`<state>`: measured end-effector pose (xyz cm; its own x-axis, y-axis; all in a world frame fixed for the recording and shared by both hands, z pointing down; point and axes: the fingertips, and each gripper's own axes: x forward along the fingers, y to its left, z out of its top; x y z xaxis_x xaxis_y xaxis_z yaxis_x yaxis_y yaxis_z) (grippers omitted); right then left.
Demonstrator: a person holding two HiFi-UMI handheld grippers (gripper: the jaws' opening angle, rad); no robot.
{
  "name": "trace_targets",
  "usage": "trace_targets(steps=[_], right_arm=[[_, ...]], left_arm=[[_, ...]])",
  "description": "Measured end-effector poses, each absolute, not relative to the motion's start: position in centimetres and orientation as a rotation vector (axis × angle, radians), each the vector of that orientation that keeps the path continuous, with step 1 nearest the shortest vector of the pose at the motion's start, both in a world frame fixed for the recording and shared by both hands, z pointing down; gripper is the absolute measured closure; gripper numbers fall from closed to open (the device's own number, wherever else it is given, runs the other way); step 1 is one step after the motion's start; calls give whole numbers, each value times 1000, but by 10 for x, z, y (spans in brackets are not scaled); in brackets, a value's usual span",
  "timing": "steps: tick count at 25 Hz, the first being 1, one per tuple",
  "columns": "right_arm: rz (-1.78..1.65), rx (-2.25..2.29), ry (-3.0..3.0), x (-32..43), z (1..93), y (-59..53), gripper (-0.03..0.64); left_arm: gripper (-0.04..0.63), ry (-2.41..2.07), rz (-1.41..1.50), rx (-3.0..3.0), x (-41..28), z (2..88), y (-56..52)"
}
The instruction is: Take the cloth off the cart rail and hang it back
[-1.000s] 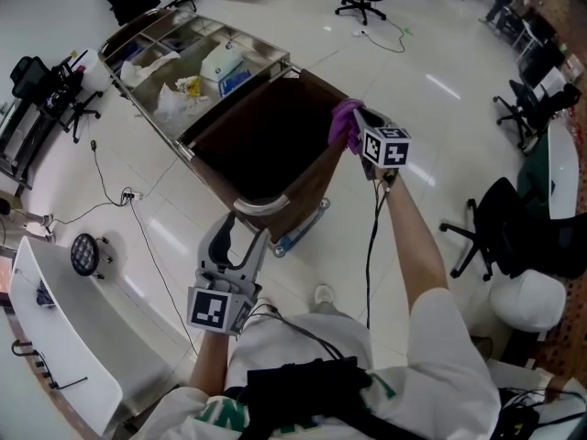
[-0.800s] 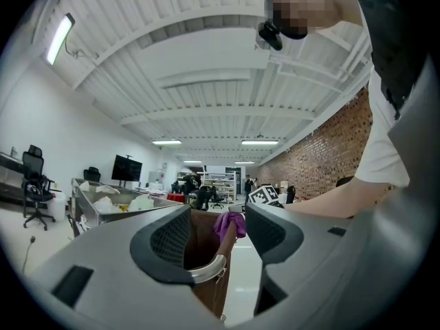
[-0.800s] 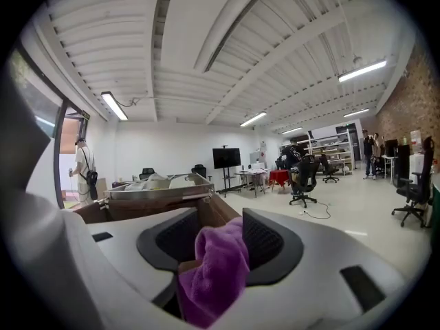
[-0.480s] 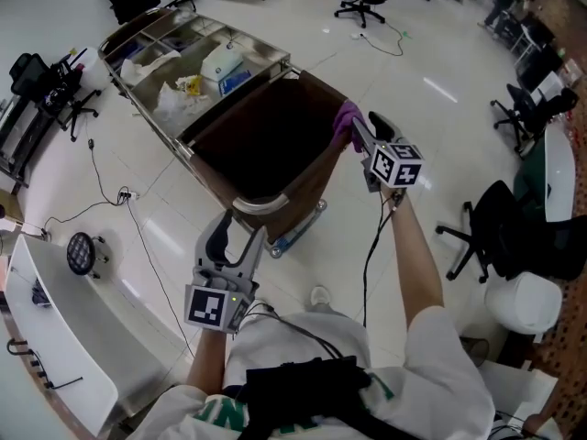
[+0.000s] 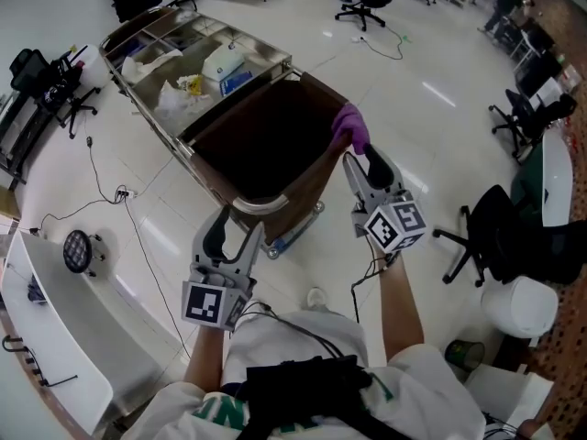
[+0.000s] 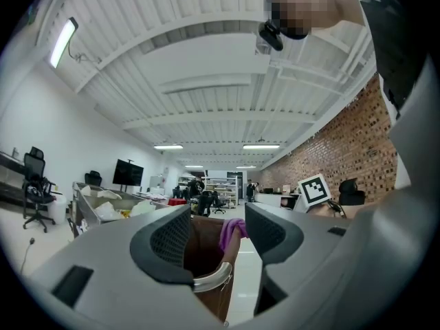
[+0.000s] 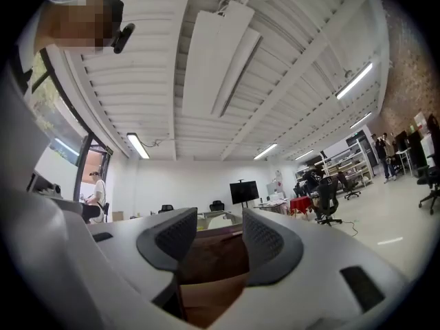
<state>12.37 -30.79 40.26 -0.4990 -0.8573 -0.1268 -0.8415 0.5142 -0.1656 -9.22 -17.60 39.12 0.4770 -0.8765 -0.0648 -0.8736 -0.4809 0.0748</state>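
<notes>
finding the cloth [image 5: 351, 127] draped on the cart rail [image 5: 266, 205], just past the right gripper's [image 5: 366, 166] spread, empty jaws; left gripper [image 5: 231, 233] spread too.

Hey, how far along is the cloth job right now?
Done, apparently: the purple cloth hangs over the brown cart's metal rail. In hand: nothing; the right gripper and left gripper are both open and empty, clear of the cloth. Left: seemingly nothing.
</notes>
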Motion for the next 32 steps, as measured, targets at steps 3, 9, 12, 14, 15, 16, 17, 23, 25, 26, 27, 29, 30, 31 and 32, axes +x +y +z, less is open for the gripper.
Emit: trace_targets(steps=[3, 9, 12, 14, 15, 16, 17, 23, 25, 26, 27, 29, 30, 31, 32], right_arm=[[-111, -1448, 2532, 115, 396, -285, 364], [-105, -1422, 2528, 95, 394, -250, 273], [-83, -1403, 2562, 81, 395, -236, 272], [-71, -1393, 2580, 74, 396, -228, 273], [-68, -1387, 2586, 71, 396, -225, 273], [-63, -1384, 2593, 69, 397, -223, 273], [-56, -1383, 2603, 67, 399, -221, 273], [-26, -1380, 2658, 56, 402, -214, 276], [-16, -1380, 2668, 53, 401, -211, 276], [-14, -1378, 2671, 51, 401, -210, 278], [-12, -1374, 2675, 50, 401, -209, 278], [-10, -1366, 2684, 47, 401, -208, 278], [-10, -1363, 2688, 46, 401, -208, 278], [-11, -1361, 2692, 45, 402, -208, 278], [-13, -1359, 2695, 45, 402, -208, 279]], left_arm=[[351, -1599, -151, 2668, -96, 391, -177], [351, -1630, -164, 2650, -103, 389, -174], [351, -1636, -169, 2653, -103, 388, -173], [351, -1643, -169, 2650, -104, 388, -172], [351, -1647, -169, 2648, -104, 388, -172], [351, -1651, -170, 2645, -105, 389, -171], [351, -1655, -172, 2641, -106, 389, -171], [353, -1694, -173, 2629, -116, 395, -168], [352, -1688, -186, 2621, -114, 391, -167], [352, -1685, -193, 2618, -114, 389, -167], [353, -1684, -197, 2618, -114, 388, -166], [353, -1685, -200, 2617, -115, 388, -166], [352, -1684, -200, 2616, -116, 388, -166], [353, -1683, -199, 2615, -116, 389, -166], [352, -1682, -198, 2614, -116, 390, -166]])
